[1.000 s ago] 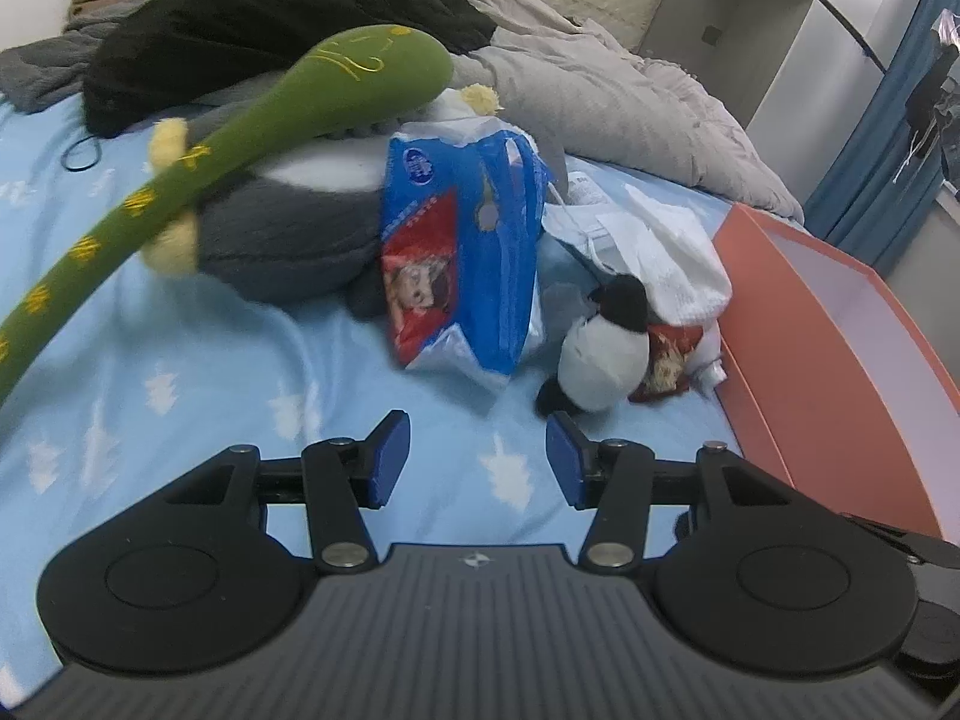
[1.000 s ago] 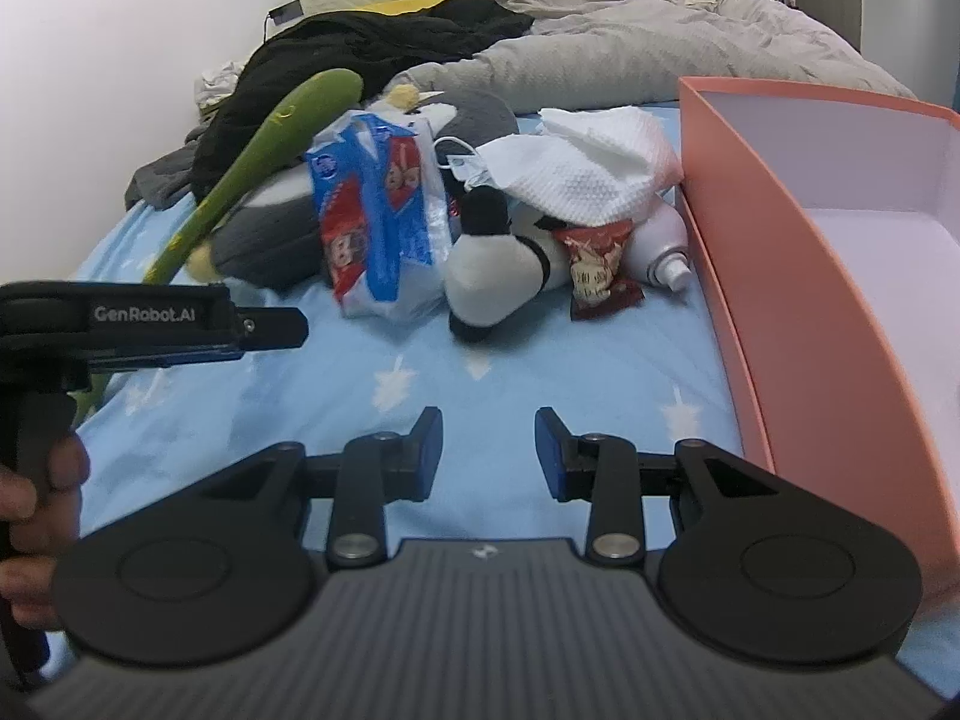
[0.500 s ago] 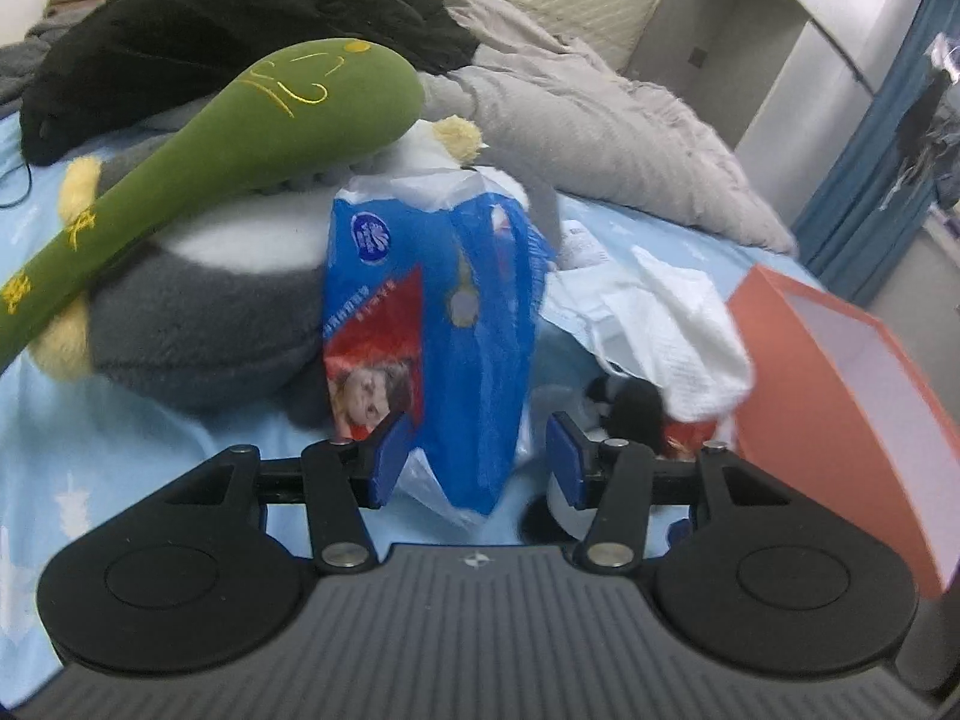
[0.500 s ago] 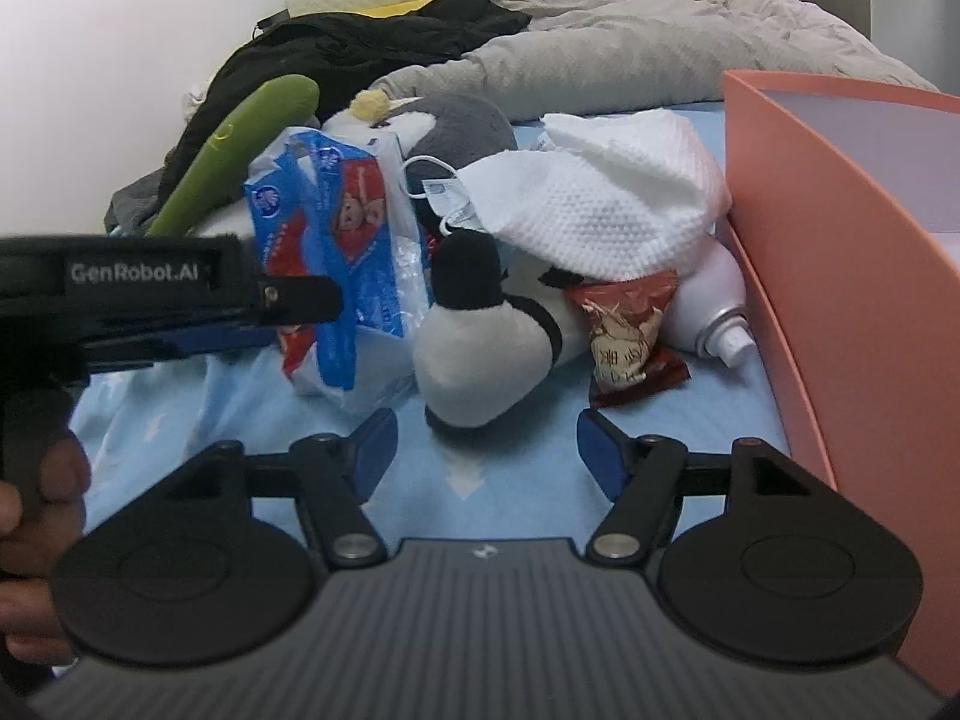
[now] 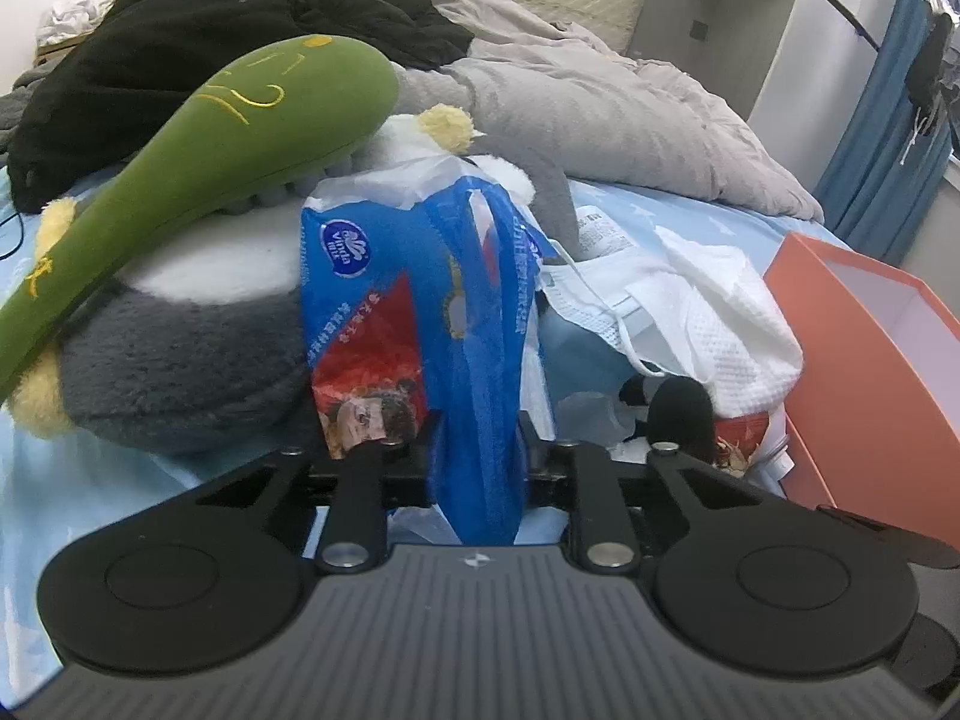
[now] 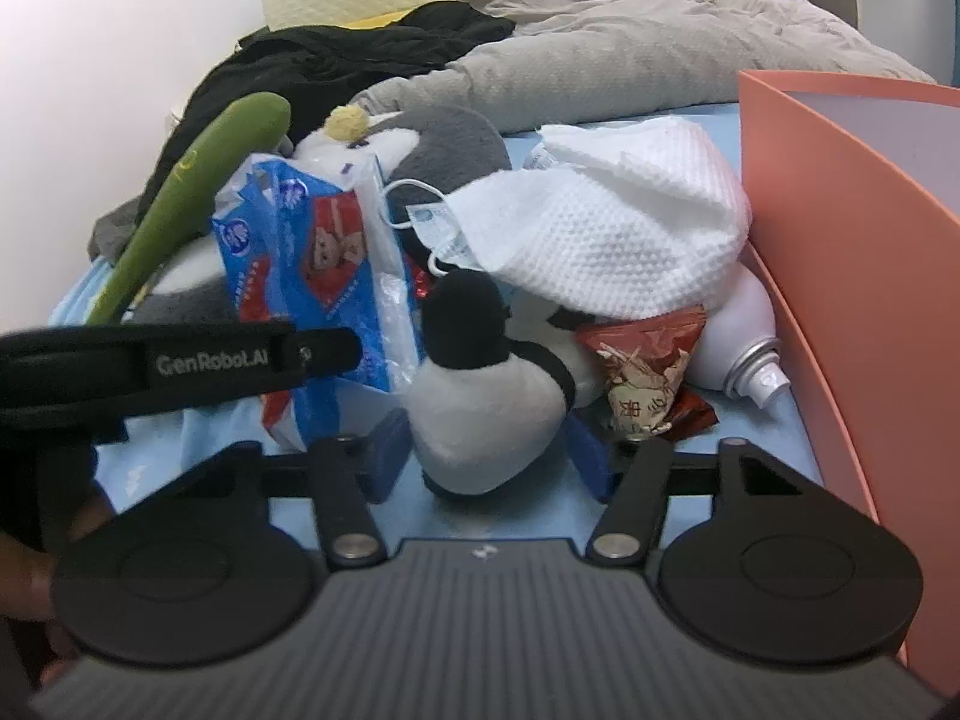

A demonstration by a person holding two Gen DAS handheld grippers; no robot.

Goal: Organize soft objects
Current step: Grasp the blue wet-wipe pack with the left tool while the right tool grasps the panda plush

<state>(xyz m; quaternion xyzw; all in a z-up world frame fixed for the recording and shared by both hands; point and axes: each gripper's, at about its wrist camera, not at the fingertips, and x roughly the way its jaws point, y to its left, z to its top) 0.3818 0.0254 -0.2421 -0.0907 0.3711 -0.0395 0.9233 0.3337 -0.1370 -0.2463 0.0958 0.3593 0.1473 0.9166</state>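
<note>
Crinkly blue-and-red plastic, the tissue pack [image 5: 420, 324] stands on the bed [image 5: 150, 480]; your left hand-held gripper [image 5: 477, 450] is closing, pinching its folded edge. Your right hand-held gripper [image 6: 489, 459] is closing around the fuzzy, rounded black-and-white plush [image 6: 480, 396], pads not visibly pressing.

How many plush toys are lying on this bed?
3: a green plush lying across a big grey-and-white plush, and a small black-and-white plush between the right gripper's fingers. The pile may hide more.
</note>
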